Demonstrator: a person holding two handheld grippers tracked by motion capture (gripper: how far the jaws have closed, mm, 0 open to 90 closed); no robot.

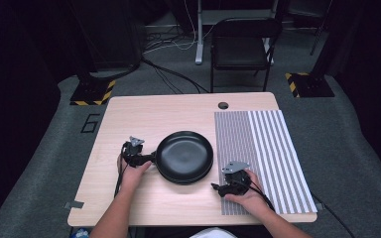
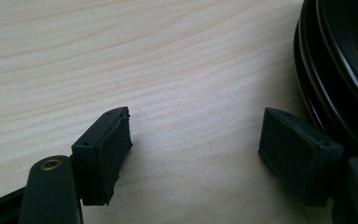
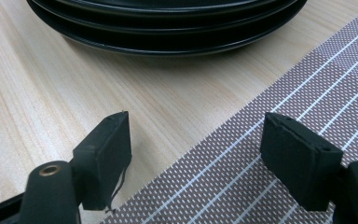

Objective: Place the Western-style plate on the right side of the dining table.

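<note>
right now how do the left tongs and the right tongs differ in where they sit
The left tongs sit over bare wood at the left rim of the stack of black plates, with one jaw right beside that rim. The right tongs sit nearer the table's front edge, straddling the border of the striped placemat, clear of the plates. Both are open and hold nothing.
</note>
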